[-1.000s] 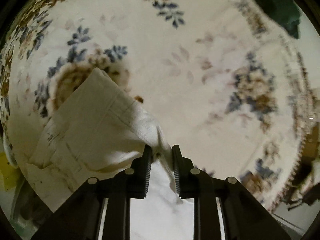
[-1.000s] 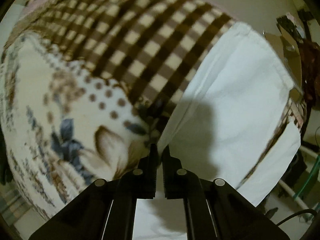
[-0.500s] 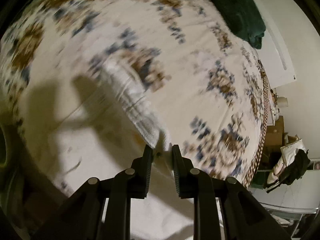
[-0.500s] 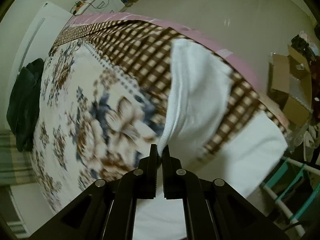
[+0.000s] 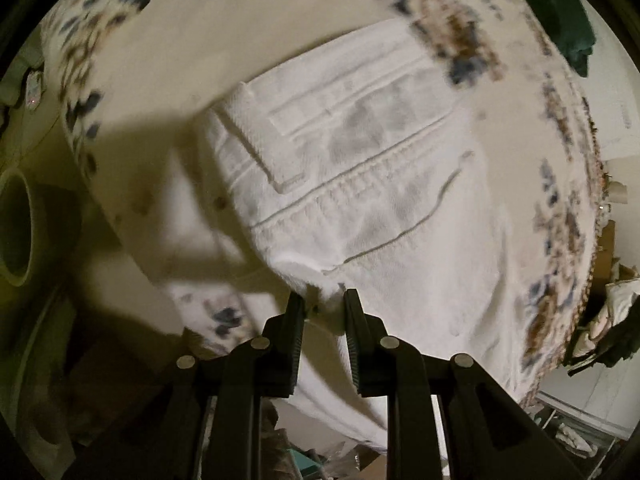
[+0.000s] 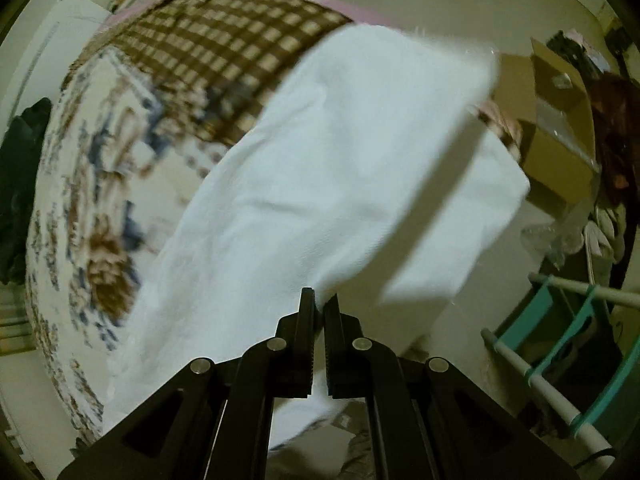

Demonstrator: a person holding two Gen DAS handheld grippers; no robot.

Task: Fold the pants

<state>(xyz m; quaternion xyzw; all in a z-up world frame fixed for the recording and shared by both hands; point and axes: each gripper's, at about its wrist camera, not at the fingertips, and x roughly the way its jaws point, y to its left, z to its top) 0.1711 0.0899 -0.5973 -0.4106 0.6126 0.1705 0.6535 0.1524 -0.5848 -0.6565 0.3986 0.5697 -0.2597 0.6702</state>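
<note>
The white pants [image 5: 360,184] lie spread over a floral bedspread [image 5: 208,20], waistband and back pocket toward the far side in the left wrist view. My left gripper [image 5: 323,300] is shut on a bunched edge of the pants near the waist. In the right wrist view the white pants [image 6: 320,184] hang lifted over the bed, the leg ends flapping at the right. My right gripper [image 6: 320,300] is shut on the fabric edge of a leg.
The floral bedspread [image 6: 92,208] meets a brown checked blanket [image 6: 224,52]. A dark green garment [image 5: 560,20] lies at the bed's far corner. Cardboard boxes [image 6: 560,120] and a teal rack [image 6: 568,344] stand on the floor beside the bed.
Both grippers have swung with the pants still held. The waist part now lies flatter and wider before the left gripper. The legs have lifted and spread before the right gripper.
</note>
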